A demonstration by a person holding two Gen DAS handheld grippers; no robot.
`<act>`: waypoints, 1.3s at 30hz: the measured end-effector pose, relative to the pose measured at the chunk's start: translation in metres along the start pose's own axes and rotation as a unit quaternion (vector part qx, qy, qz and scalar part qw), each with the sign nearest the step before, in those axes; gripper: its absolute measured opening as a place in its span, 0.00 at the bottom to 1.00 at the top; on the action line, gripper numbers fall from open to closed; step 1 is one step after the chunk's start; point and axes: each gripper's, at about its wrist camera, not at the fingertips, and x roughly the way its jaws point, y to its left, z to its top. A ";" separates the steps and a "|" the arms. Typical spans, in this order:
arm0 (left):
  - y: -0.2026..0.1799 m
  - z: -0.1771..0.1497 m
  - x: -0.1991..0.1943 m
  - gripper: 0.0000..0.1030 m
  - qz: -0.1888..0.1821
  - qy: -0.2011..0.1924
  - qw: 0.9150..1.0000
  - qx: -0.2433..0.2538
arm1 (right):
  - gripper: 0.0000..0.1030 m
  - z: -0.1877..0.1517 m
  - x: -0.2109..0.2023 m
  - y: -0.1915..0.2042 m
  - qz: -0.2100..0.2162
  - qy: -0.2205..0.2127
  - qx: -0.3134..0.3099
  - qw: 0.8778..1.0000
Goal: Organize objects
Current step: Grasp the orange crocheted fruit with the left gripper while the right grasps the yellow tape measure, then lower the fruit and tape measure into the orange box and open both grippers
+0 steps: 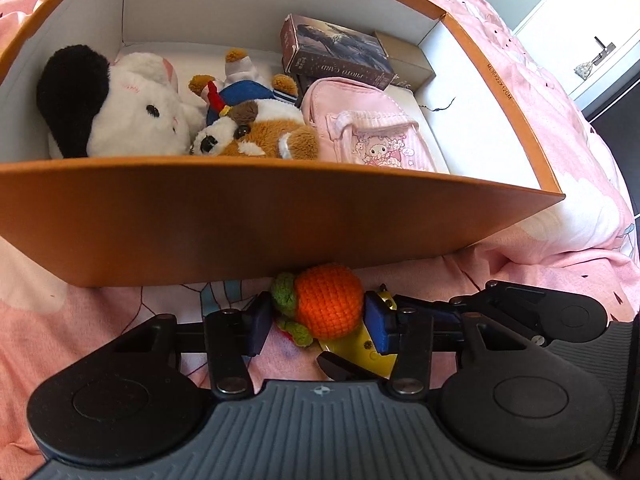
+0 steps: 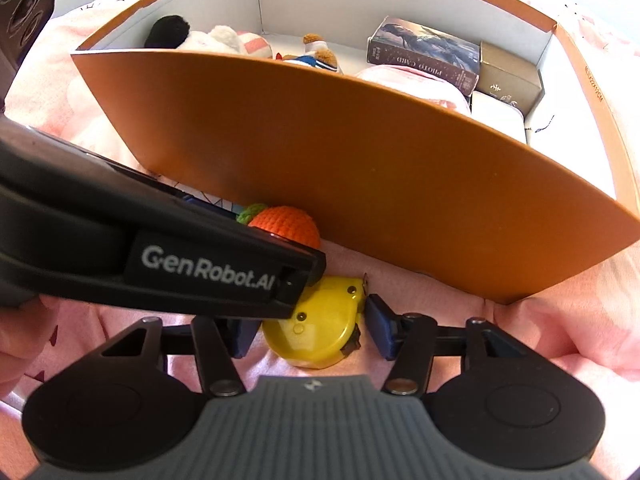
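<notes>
Left claw down on the bed just in front of the box — jaws open around the orange crochet toy. Right pad looks to touch the toy, left pad sits just off its green leaves; no squeeze visible.

Right claw also low on the bed, jaws open around the yellow tape measure. Gap shows between the right pad and the case; left pad is partly hidden behind the left claw's finger, which crosses the right wrist view.

Toy and tape measure lie side by side, touching or nearly so, both against the box's near wall, outside it.

Inside the box: black-and-white plush at the left end, dog plush next to it, pink pouch right of centre, photo-card box and a small brown box toward the far right corner.
</notes>
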 end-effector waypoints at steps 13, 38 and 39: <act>-0.009 -0.011 -0.055 0.53 0.008 -0.039 0.999 0.034 | 0.56 -0.002 -0.026 -0.003 -0.009 -0.011 0.004 1.000; -0.015 0.080 -0.145 0.52 0.057 -0.141 0.972 0.182 | 0.56 0.093 -0.139 -0.058 0.088 -0.132 0.080 0.984; -0.014 0.087 -0.143 0.52 0.058 -0.139 0.970 0.191 | 0.56 0.103 -0.133 -0.062 0.091 -0.130 0.092 0.983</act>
